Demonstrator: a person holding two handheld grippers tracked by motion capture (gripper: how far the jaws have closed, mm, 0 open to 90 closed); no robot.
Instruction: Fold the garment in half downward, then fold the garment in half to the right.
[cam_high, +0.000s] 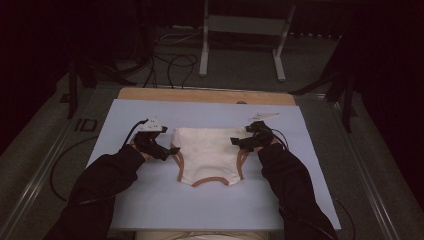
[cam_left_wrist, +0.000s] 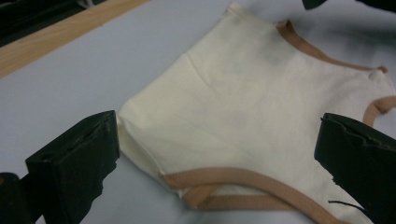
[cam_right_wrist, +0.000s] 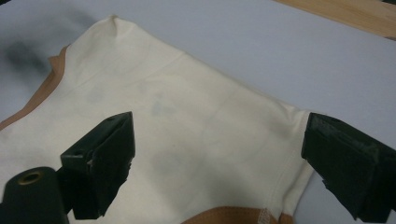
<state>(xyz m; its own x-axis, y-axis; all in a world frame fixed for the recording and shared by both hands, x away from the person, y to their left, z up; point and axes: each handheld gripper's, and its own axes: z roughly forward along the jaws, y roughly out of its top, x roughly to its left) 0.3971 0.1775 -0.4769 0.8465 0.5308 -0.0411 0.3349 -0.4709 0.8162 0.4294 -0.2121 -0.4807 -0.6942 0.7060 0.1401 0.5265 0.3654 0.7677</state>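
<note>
Garment, cream with tan trim, lies flat mid-tabletop in the high view, between both grippers. Left gripper view: jaws spread over its edge. Right gripper view: jaws spread above the cloth.

Two dark-sleeved forearms are extended from 6 o'clock, the black two-jaw left gripper held at 9 o'clock and the black two-jaw right gripper at 3 o'clock, jaws spread wide, pointed inward.
</note>
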